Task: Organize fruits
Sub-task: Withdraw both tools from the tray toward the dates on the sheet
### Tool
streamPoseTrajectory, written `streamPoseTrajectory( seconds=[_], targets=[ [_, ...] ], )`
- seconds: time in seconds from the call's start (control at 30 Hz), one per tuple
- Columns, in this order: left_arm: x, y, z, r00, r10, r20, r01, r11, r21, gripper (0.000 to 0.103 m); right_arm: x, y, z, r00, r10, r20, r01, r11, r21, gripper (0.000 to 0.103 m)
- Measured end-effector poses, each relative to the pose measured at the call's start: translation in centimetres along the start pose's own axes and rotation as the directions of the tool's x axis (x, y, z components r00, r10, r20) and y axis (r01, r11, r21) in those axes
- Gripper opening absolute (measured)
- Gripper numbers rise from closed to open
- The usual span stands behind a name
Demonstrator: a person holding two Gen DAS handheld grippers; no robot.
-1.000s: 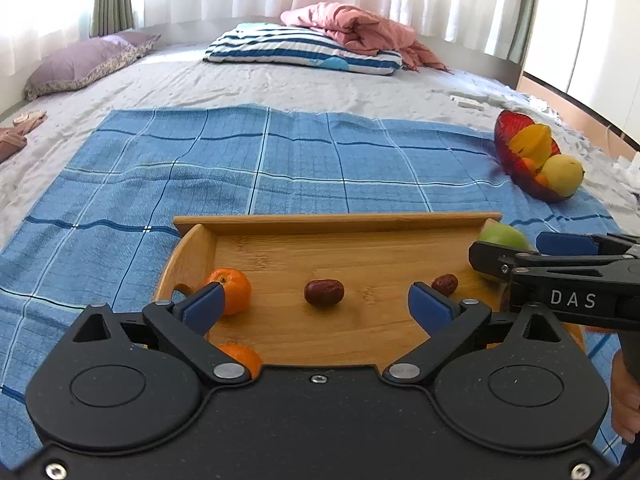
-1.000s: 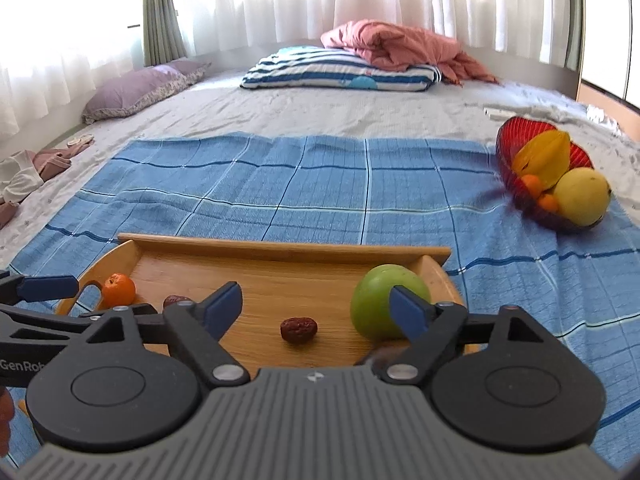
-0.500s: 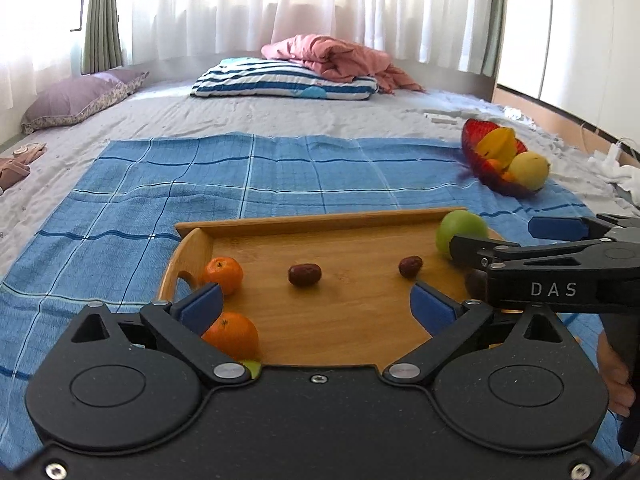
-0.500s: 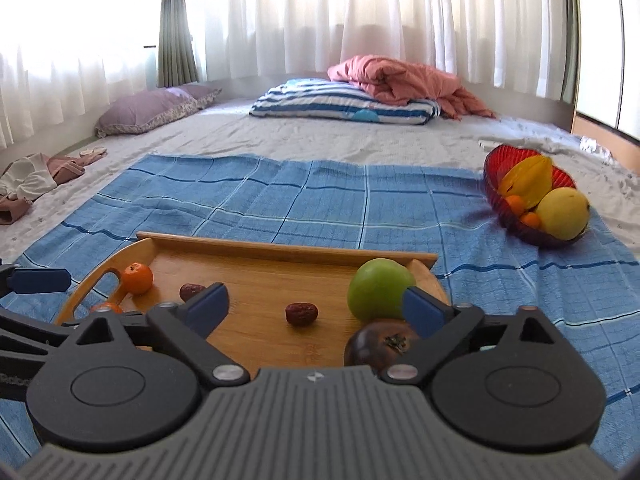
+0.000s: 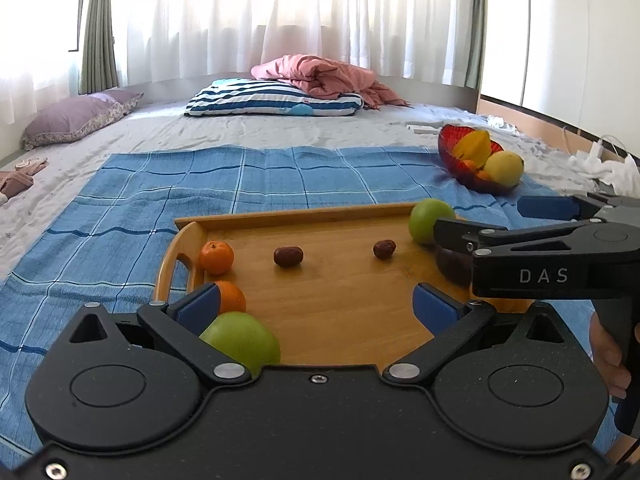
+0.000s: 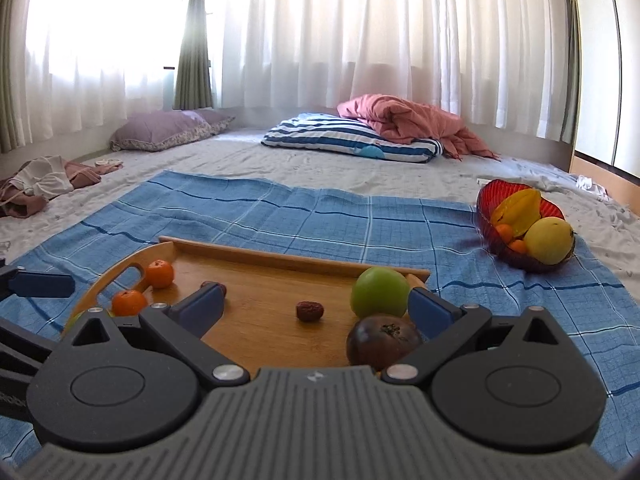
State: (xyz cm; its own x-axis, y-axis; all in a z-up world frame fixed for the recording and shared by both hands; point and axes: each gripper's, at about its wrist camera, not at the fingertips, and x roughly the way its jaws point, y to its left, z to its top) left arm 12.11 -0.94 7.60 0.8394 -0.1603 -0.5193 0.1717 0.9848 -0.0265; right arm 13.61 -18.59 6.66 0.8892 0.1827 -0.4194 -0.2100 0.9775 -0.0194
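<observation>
**Both grippers empty, hovering over the tray**

Nearest, left gripper [image 5: 316,304] gapes over a green apple [image 5: 244,342]; right gripper [image 6: 316,306] spread wide, nothing held. Fruit sits on the wooden tray [image 5: 296,213]. Red fruit bowl [image 6: 490,200] beyond. Next, I guess: clamp one piece.

Near green fruit [image 5: 240,340] half hidden behind left gripper [image 5: 316,304] body. Dark fruit [image 5: 452,268] mostly behind right gripper [image 5: 480,220]. Hand [image 5: 610,360] cut by picture edge. Bowl [image 6: 492,200] oranges partly covered.
</observation>
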Motion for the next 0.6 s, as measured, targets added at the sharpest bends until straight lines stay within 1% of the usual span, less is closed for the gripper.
streamPoseTrajectory(
  seconds=[0.27,0.6],
  targets=[
    [-1.4,-0.7,-1.6,1.000,-0.006,0.012,0.006,1.000,0.014,0.102,-2.0,1.3,-1.3,0.998,-0.014,0.054,0.017,0.999,-0.052,0.103],
    [-2.4,-1.0,-3.5,1.000,-0.008,0.005,0.008,1.000,0.019,0.102,-4.2,1.8,-3.3,0.994,-0.038,0.102,0.045,0.997,-0.070,0.103]
  ],
)
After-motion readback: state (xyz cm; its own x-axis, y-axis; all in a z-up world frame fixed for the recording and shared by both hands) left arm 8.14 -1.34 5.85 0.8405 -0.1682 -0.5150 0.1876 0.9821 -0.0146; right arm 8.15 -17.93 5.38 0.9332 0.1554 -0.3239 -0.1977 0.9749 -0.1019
